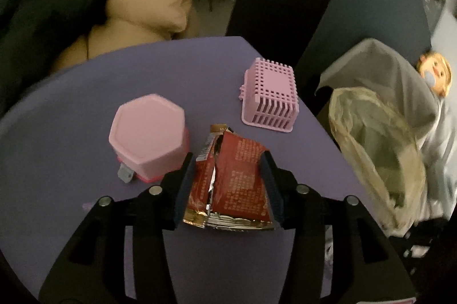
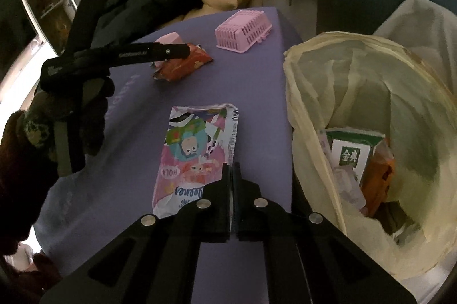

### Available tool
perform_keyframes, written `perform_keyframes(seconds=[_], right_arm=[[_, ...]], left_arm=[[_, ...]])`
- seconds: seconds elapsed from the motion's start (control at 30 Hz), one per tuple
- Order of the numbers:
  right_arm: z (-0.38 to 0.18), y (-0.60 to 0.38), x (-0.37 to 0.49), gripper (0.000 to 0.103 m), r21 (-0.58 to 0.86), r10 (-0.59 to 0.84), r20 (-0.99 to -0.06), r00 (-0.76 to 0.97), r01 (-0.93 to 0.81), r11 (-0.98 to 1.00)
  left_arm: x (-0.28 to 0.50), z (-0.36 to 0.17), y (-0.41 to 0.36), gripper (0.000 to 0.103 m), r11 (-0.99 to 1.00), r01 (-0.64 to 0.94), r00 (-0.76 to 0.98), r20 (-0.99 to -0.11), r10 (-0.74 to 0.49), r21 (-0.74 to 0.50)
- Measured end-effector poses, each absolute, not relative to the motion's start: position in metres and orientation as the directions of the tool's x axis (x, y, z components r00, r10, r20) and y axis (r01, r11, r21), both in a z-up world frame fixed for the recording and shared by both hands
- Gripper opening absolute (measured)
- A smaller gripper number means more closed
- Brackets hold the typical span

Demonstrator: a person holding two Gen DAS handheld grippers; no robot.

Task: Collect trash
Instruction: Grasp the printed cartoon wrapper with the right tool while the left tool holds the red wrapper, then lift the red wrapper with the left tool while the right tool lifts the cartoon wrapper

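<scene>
A torn red snack wrapper [image 1: 231, 178] lies on the purple table [image 1: 182, 67]. My left gripper [image 1: 227, 158] is open, its fingers on either side of the wrapper; I cannot tell if they touch it. The wrapper [image 2: 182, 62] and left gripper [image 2: 187, 49] also show in the right wrist view. A flattened pink printed wrapper [image 2: 194, 158] lies on the table near the front edge. My right gripper [image 2: 232, 168] is shut and empty, its tips over the wrapper's right edge. A lined trash bag [image 2: 371, 115] stands open at the right with cartons inside.
An upturned pink slatted basket [image 1: 270, 95] and a pink hexagonal container [image 1: 148, 132] stand on the table. Tan cushions [image 1: 148, 1] and a black garment [image 1: 51, 1] lie beyond it. The trash bag [image 1: 377, 149] sits off the table's right edge, a doll [image 1: 435, 72] behind it.
</scene>
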State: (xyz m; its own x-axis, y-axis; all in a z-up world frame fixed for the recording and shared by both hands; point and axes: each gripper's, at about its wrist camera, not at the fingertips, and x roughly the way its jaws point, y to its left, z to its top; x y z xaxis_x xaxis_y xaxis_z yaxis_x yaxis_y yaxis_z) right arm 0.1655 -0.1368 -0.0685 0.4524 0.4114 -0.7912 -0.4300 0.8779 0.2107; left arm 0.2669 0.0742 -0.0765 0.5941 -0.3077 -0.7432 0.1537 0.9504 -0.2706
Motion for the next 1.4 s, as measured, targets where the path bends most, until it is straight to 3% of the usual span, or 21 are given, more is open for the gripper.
perform_keyframes(seconds=[0.2, 0.47, 0.53, 0.6, 0.63, 0.77, 0.93, 1.0, 1.17, 1.4], right_arm=[[-0.053, -0.142, 0.146, 0.004, 0.188, 0.435, -0.737, 0.517, -0.462, 0.867], [-0.036, -0.153, 0.110, 0.004, 0.195, 0.487, -0.668, 0.562, -0.500, 0.844], [-0.036, -0.156, 0.109, 0.004, 0.202, 0.489, -0.667, 0.561, -0.496, 0.845], [-0.038, -0.158, 0.110, 0.004, 0.215, 0.493, -0.669, 0.556, -0.490, 0.845], [-0.039, -0.157, 0.110, 0.004, 0.217, 0.495, -0.671, 0.552, -0.491, 0.843], [-0.044, -0.151, 0.112, 0.004, 0.215, 0.496, -0.682, 0.537, -0.501, 0.838], [-0.055, -0.152, 0.119, 0.004, 0.224, 0.486, -0.707, 0.513, -0.489, 0.843], [-0.060, -0.154, 0.122, 0.004, 0.232, 0.482, -0.717, 0.503, -0.480, 0.846], [-0.060, -0.156, 0.123, 0.004, 0.232, 0.482, -0.716, 0.506, -0.479, 0.847], [-0.040, -0.154, 0.122, 0.004, 0.211, 0.502, -0.674, 0.542, -0.510, 0.834]], left_arm=[[0.239, -0.073, 0.072, 0.008, 0.957, 0.158, 0.612, -0.737, -0.287, -0.242], [0.181, -0.059, 0.075, 0.004, 0.947, 0.175, 0.625, -0.713, -0.317, -0.268], [0.174, -0.046, 0.075, 0.009, 0.948, 0.215, 0.663, -0.677, -0.319, -0.236], [0.178, -0.038, 0.075, 0.050, 0.954, 0.234, 0.694, -0.655, -0.297, -0.185], [0.182, -0.038, 0.075, 0.054, 0.954, 0.246, 0.698, -0.652, -0.297, -0.172], [0.217, -0.054, 0.075, 0.055, 0.964, 0.233, 0.664, -0.704, -0.253, -0.126], [0.259, -0.082, 0.071, 0.055, 0.966, 0.209, 0.586, -0.771, -0.249, -0.154], [0.263, -0.086, 0.070, 0.048, 0.968, 0.193, 0.587, -0.771, -0.245, -0.161], [0.250, -0.073, 0.074, 0.014, 0.955, 0.180, 0.618, -0.729, -0.295, -0.234], [0.211, -0.035, 0.073, 0.013, 0.958, 0.188, 0.679, -0.677, -0.285, -0.216]])
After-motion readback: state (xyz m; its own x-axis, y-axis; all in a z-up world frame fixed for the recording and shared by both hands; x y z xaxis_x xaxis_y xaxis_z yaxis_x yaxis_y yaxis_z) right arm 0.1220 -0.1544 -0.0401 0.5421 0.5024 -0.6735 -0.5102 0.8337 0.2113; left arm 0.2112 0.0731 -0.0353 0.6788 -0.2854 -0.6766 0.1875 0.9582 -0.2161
